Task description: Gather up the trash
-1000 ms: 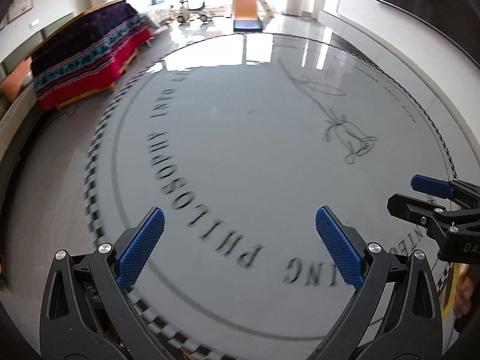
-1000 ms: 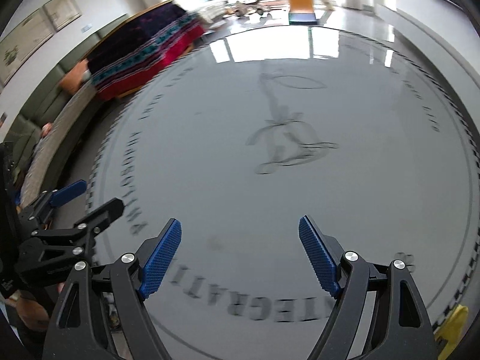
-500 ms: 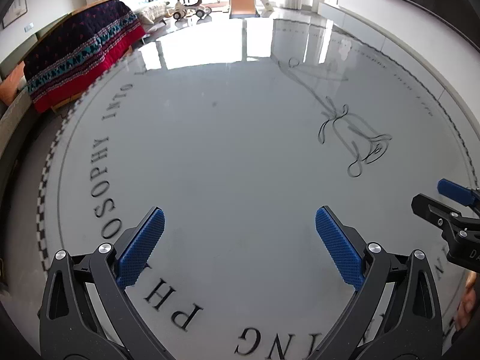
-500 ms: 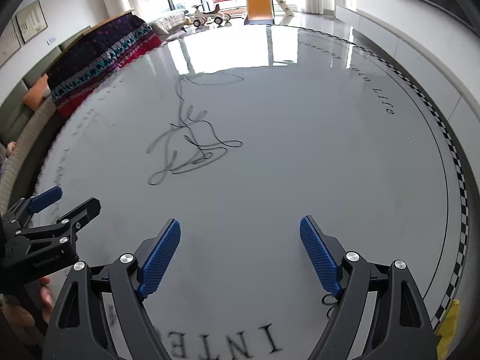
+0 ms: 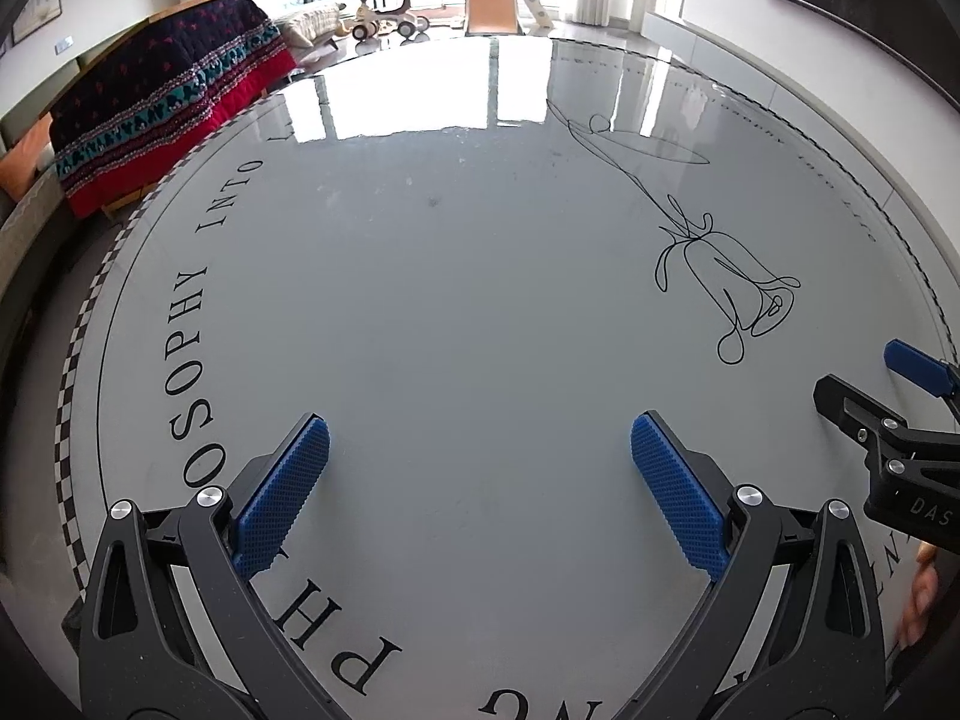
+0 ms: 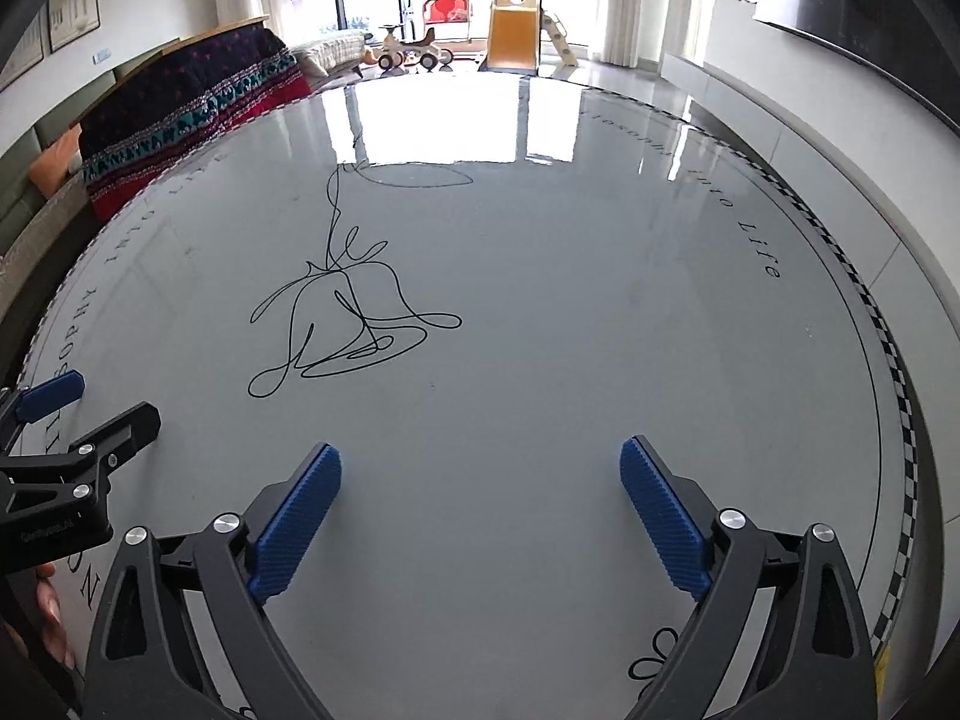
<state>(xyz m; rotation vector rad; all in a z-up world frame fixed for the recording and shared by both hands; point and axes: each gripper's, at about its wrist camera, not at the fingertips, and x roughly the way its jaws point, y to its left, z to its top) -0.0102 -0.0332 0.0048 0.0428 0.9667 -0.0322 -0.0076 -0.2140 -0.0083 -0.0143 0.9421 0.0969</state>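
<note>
A: Quick status. Where's the trash?

B: None in either view. The round printed mat (image 5: 480, 312) w/ the line drawing (image 5: 726, 282) and lettering shows no litter. No bin or bag in sight either. A small yellow thing at the btm-right edge of the right view, too cut off to tell.

A: Grippers?

B: Left gripper (image 5: 477, 486): jaws spread wide, nothing btwn the blue pads. Right gripper (image 6: 480, 516): same, wide apart & holding nothing. Each one shows at the edge of the other's cam, so they hang side by side above the mat.

A: So early or late?

B: Can't settle it. A mat w/ no litter fits trash already gathered, or trash lying somewhere outside these views. Won't call a move.

A: Any tips anyway?

B: My guess: hold jaws wide as they are, sweep the cams slowly so blur doesn't hide small scraps, check the mat rim, the floor by the draped blanket (image 5: 162, 120) and toward the toy slide (image 6: 513, 30).

A: Vs. a sec ago?

B: Back then both views were blurred & tilted; now sharp and levelled, aimed more down the room. Lettering has shifted through the left frame. Jaw gap unchanged.
</note>
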